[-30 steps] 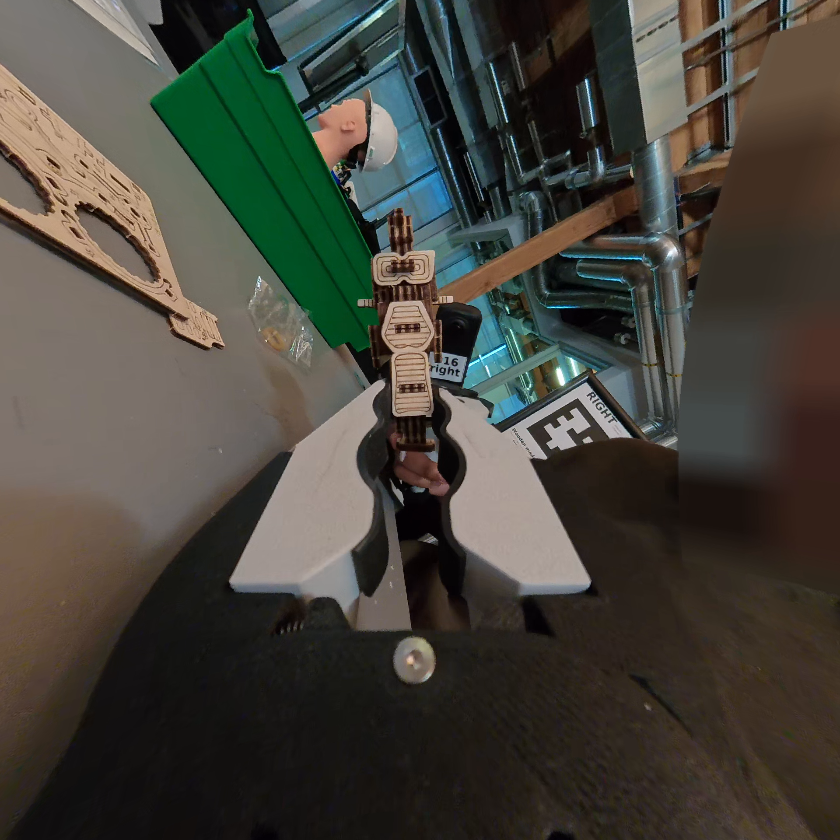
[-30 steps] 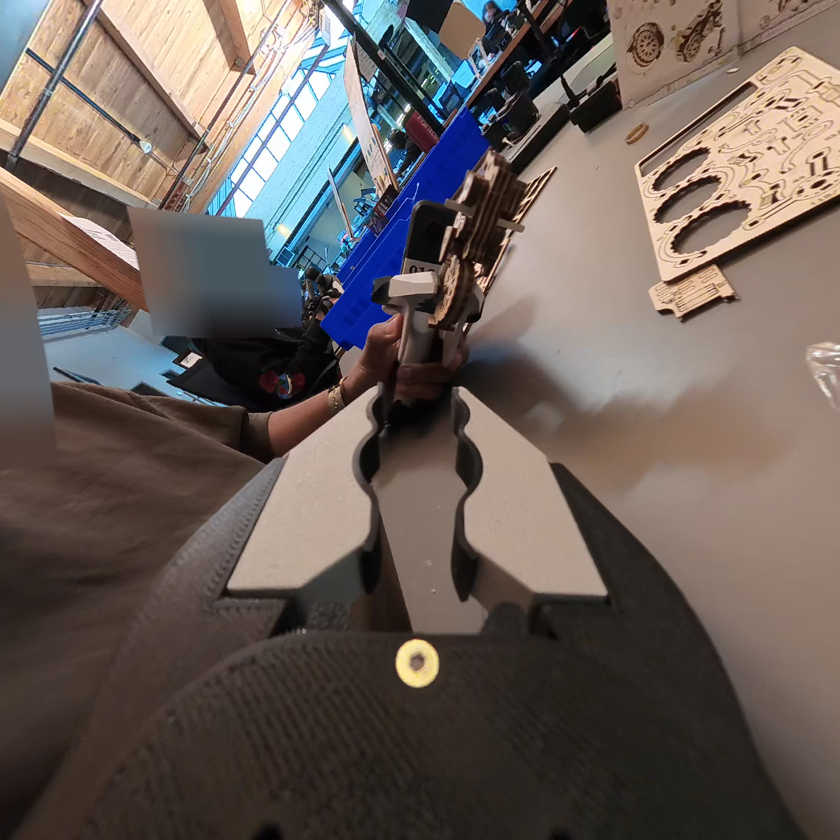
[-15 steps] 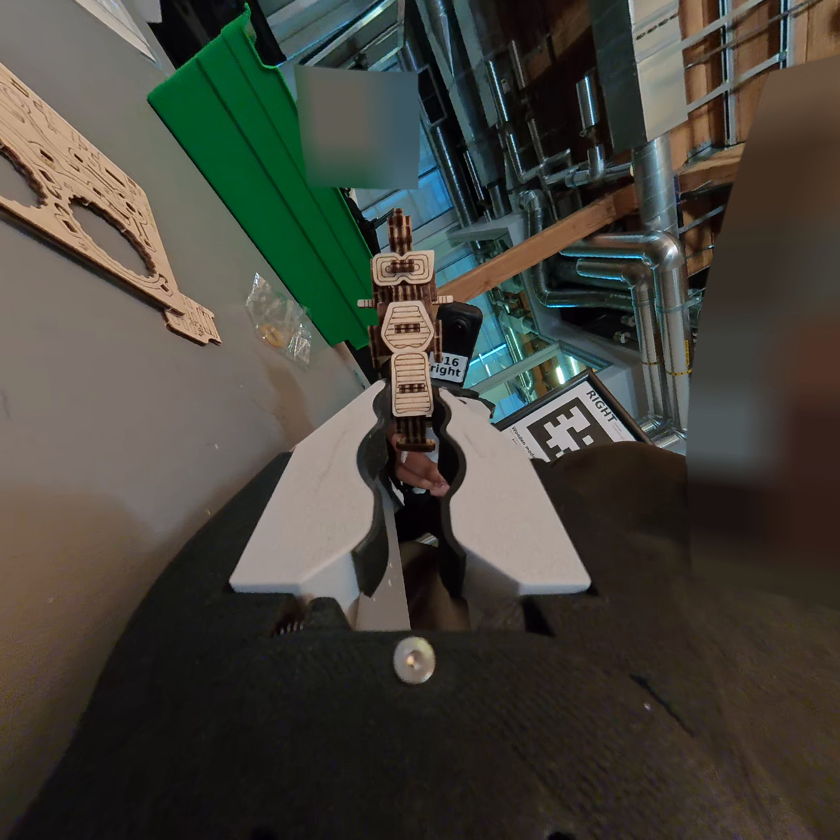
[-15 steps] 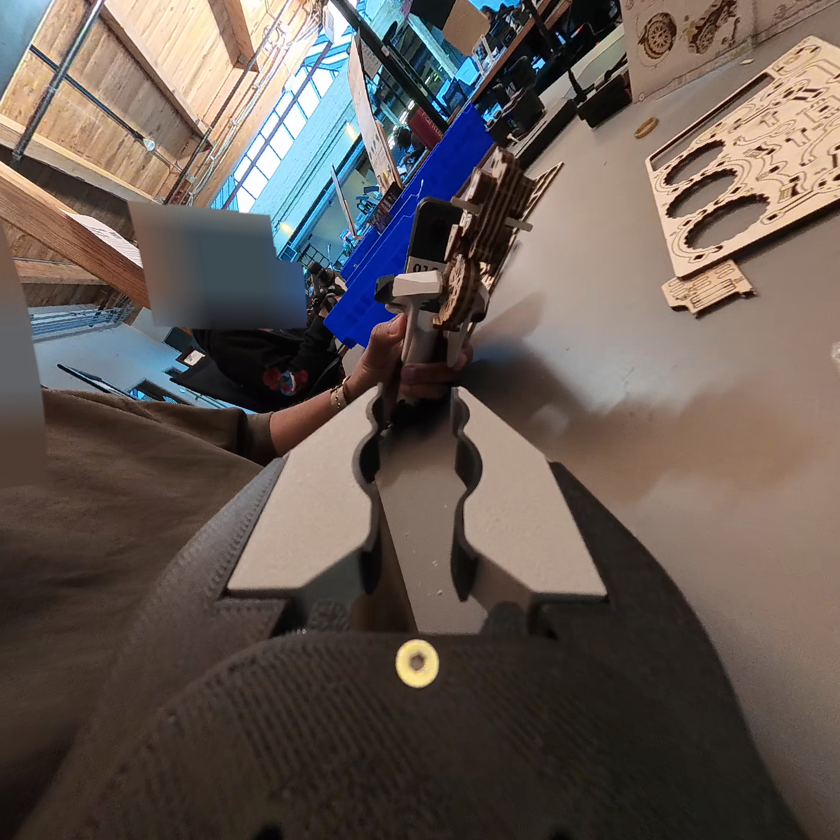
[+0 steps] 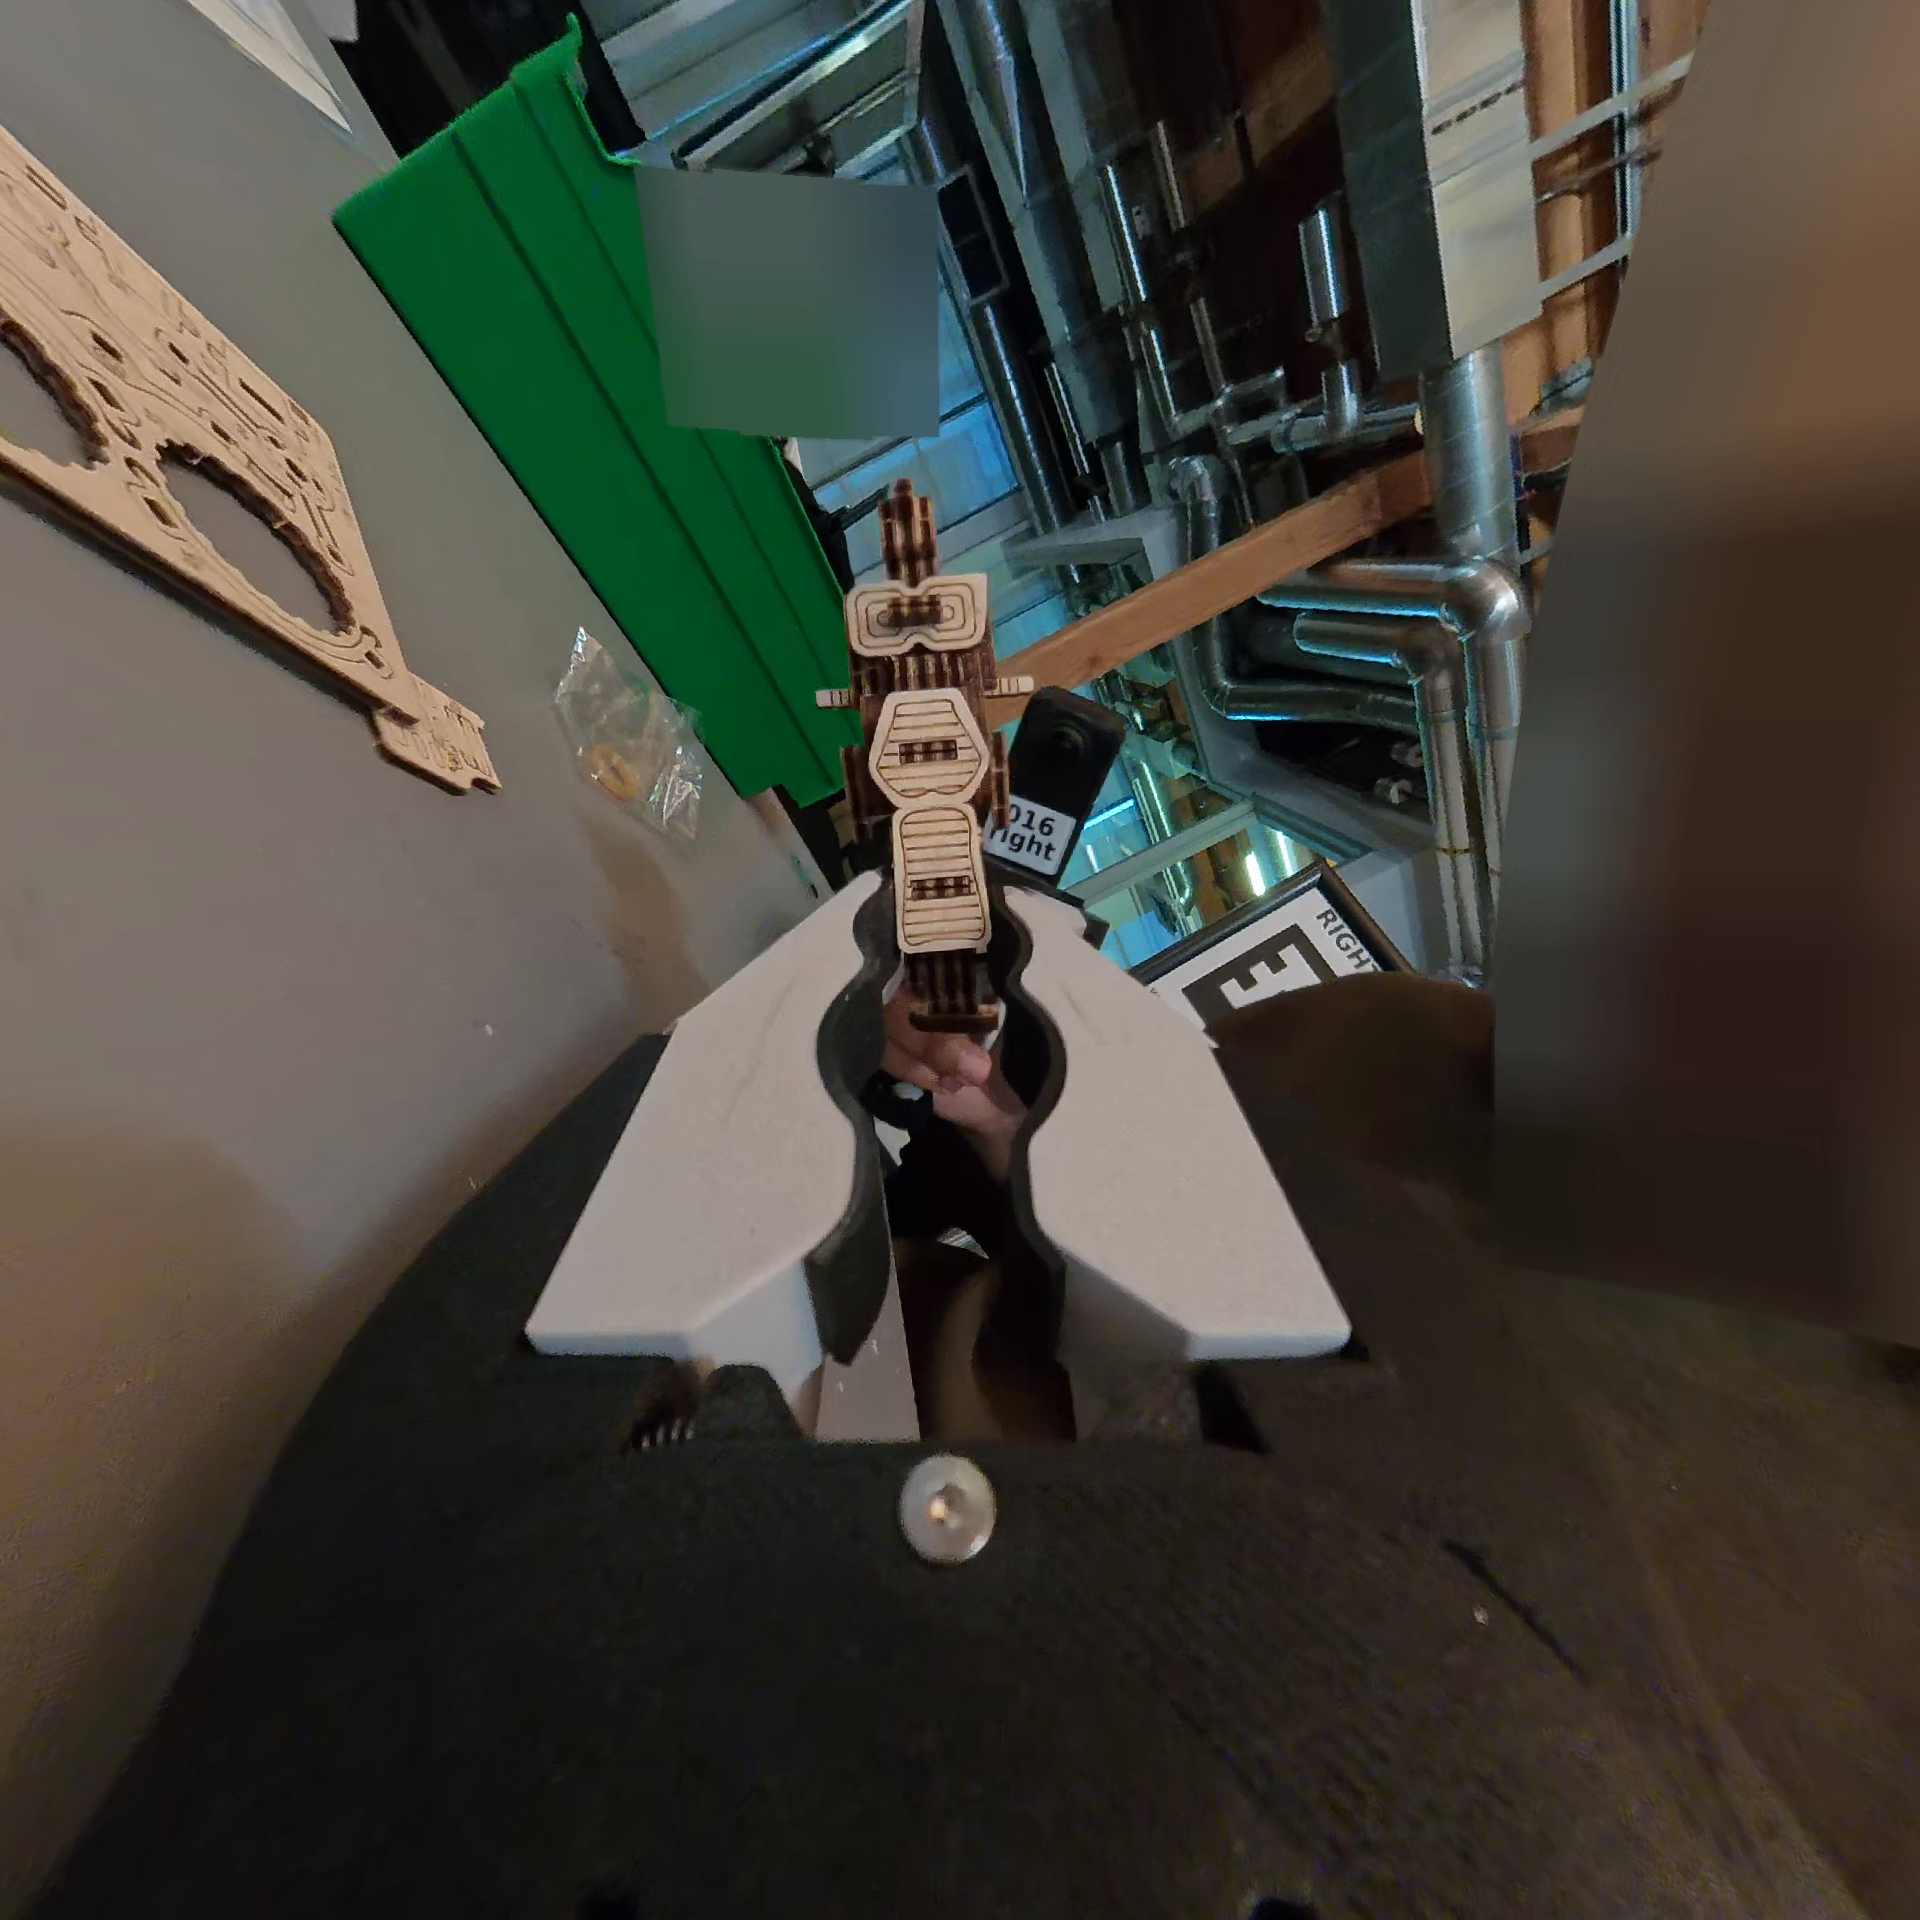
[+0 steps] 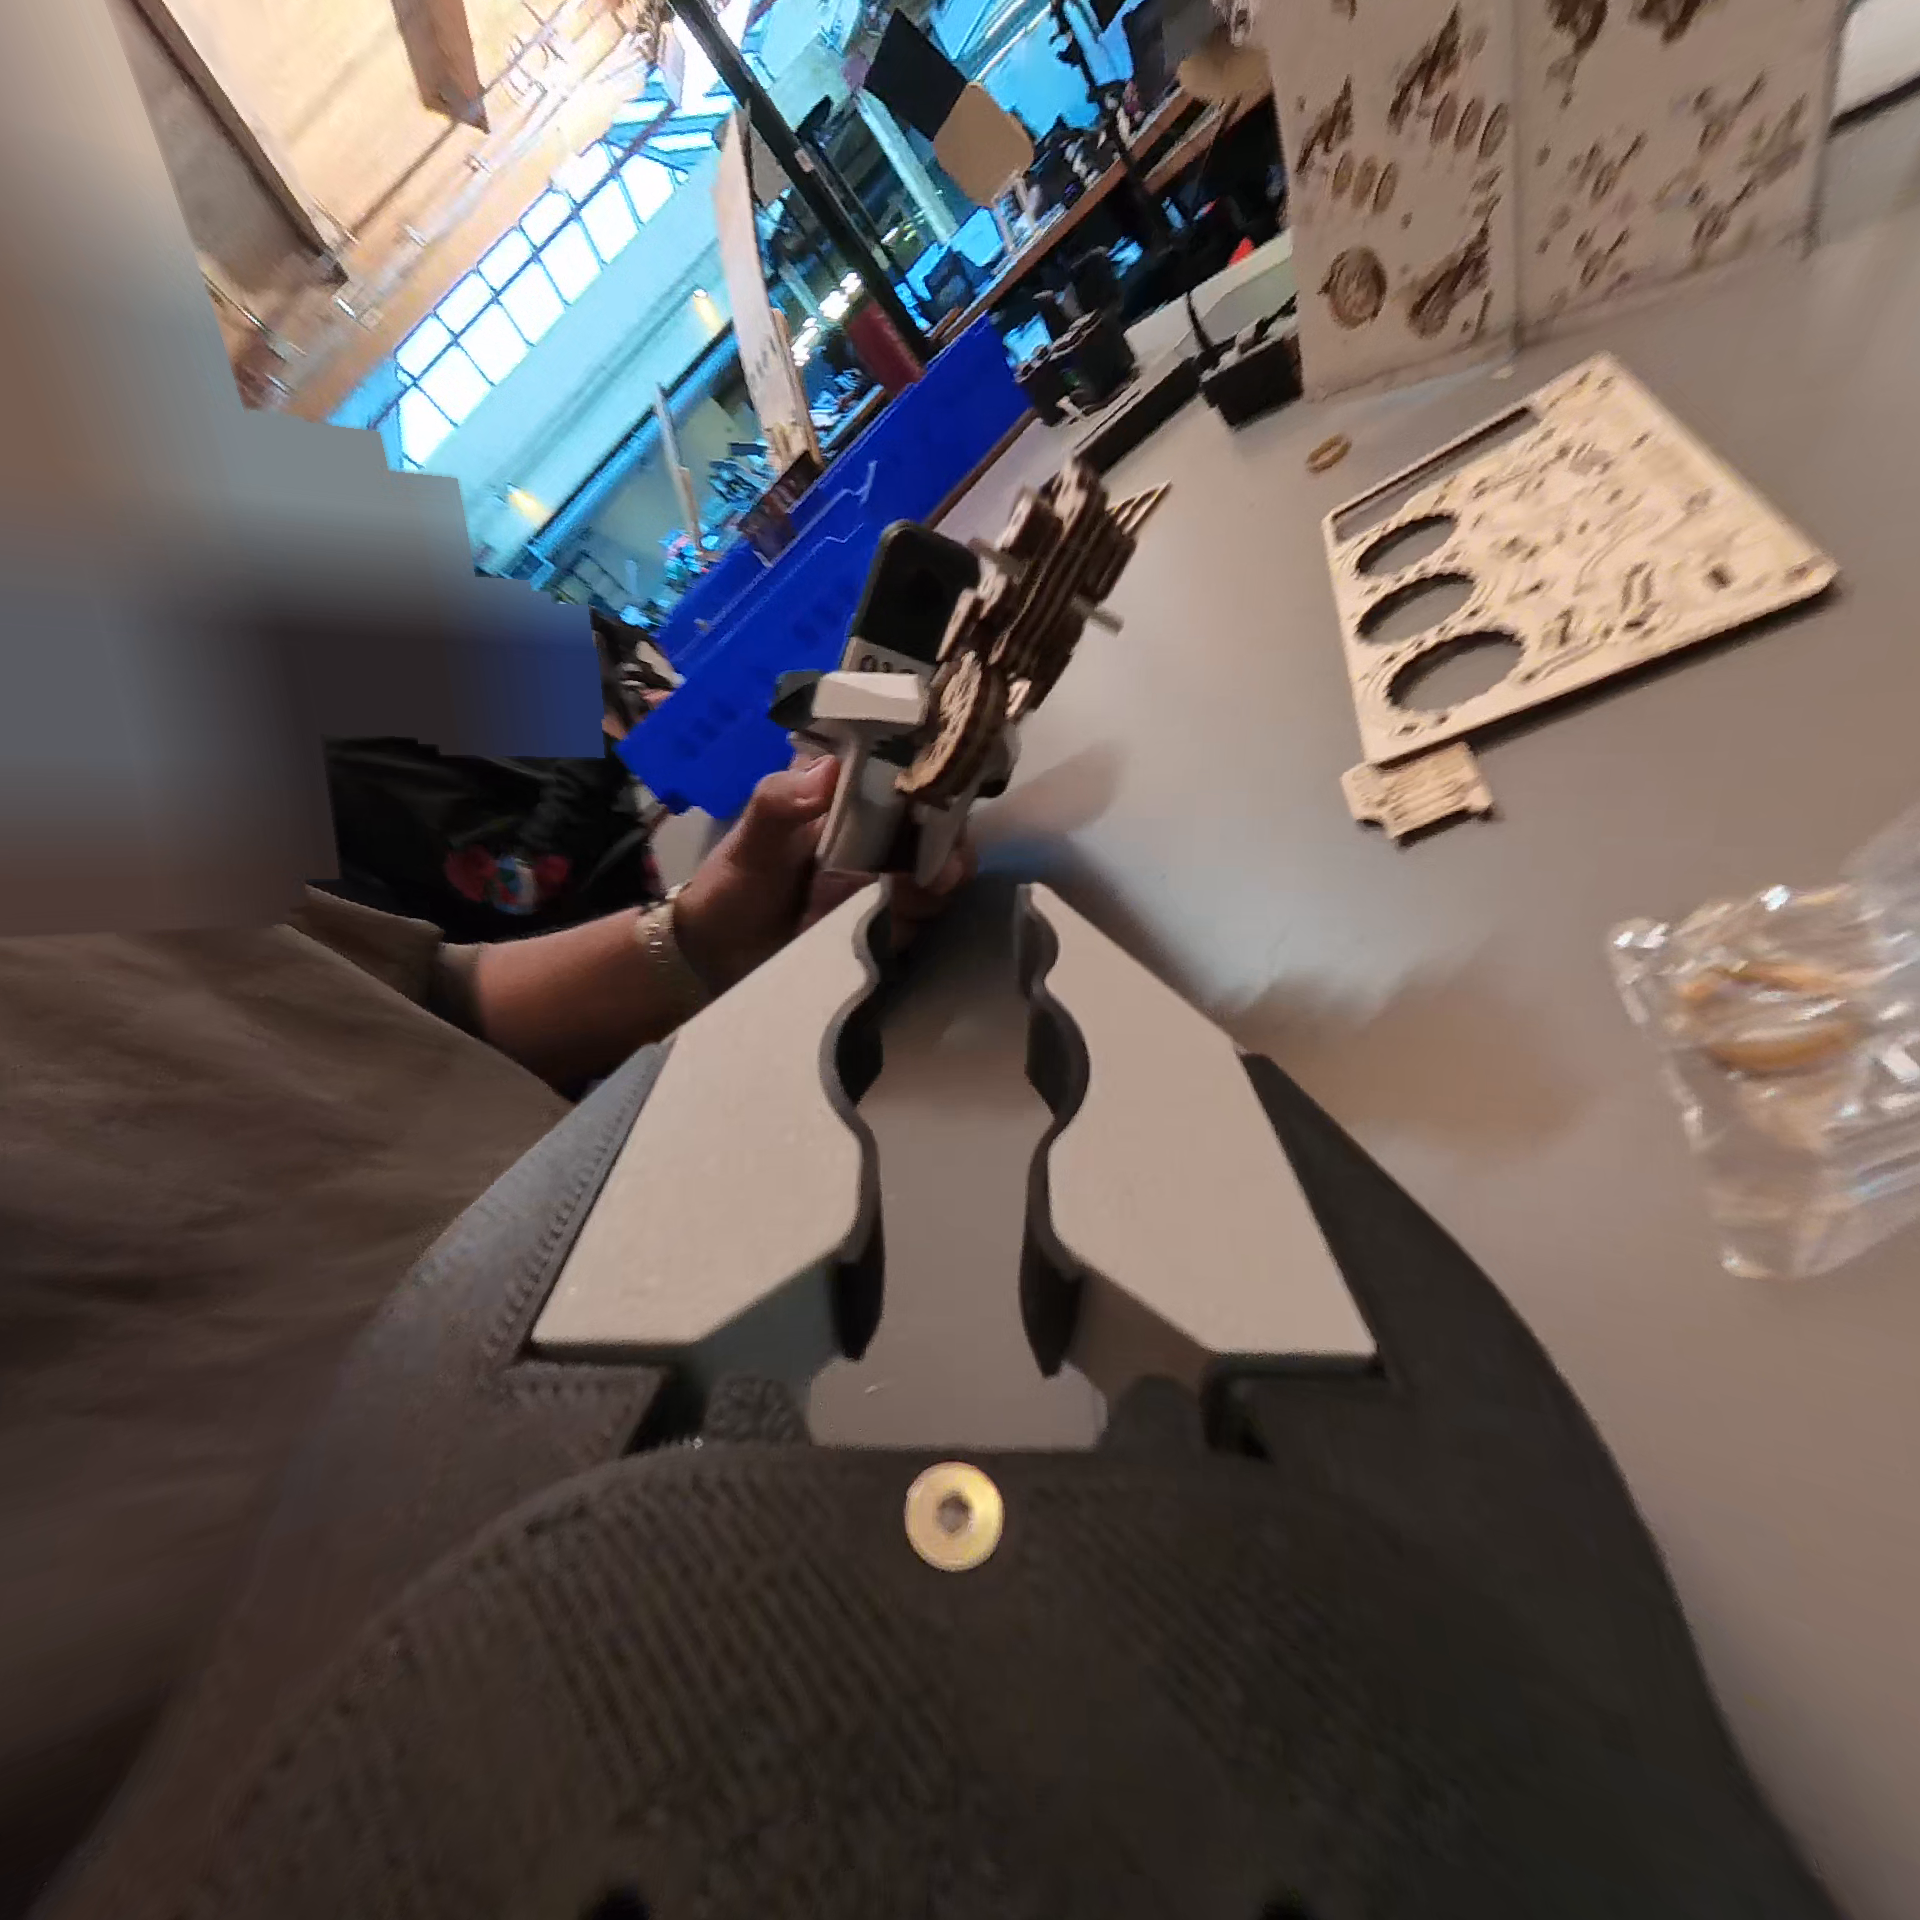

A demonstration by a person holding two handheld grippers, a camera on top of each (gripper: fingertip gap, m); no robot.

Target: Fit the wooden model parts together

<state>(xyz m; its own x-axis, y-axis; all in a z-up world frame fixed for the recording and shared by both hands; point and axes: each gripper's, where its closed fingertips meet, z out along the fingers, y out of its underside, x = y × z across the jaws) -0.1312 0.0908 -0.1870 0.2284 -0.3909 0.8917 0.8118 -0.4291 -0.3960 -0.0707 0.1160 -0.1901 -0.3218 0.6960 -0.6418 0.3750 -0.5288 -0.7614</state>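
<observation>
My left gripper point(image 5: 940, 940) is shut on a small wooden model point(image 5: 923, 769) of stacked laser-cut layers. It holds the model up above the grey table point(image 5: 260, 987). The right wrist view shows this gripper farther off point(image 6: 883, 748) in a person's hand, with the model point(image 6: 1039, 613) sticking out of it. My right gripper point(image 6: 958, 914) is open and empty, its fingers apart, just short of the left one. Its camera body shows behind the model in the left wrist view point(image 5: 1065, 764).
A punched-out wooden parts sheet point(image 6: 1558, 592) lies on the table with a small loose piece point(image 6: 1418, 795) beside it. A clear plastic bag point(image 6: 1787, 1049) of small parts lies nearer. A green bin point(image 5: 582, 436), a blue bin point(image 6: 831, 623) and a printed box point(image 6: 1538, 177) stand at the table's edges.
The right wrist view has swung, so the plastic bag now shows at its right and the parts sheet sits lower. The left gripper still holds the model, nearly unmoved.
</observation>
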